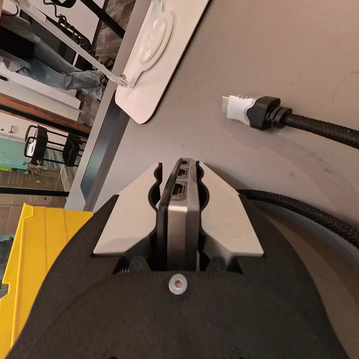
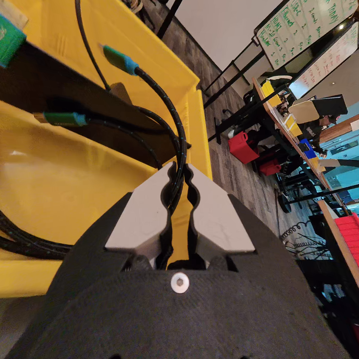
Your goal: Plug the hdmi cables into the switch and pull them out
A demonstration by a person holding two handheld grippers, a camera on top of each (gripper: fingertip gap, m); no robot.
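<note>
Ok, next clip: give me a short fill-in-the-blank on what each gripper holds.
1. The left gripper clamps the grey metal HDMI switch, showing ___ empty ports.
2. The white-and-black HDMI plug lies on the ___ table.
3. The right gripper pinches the black braided cable above the ___ bin.

Missing: three; grey; yellow

Yellow bin (image 2: 136, 33), white mat (image 1: 155, 64)

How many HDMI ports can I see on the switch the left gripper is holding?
3, in a row along the switch edge between the left gripper fingers: near port, middle port, far port. Other sides are hidden, so there may be more.
</note>
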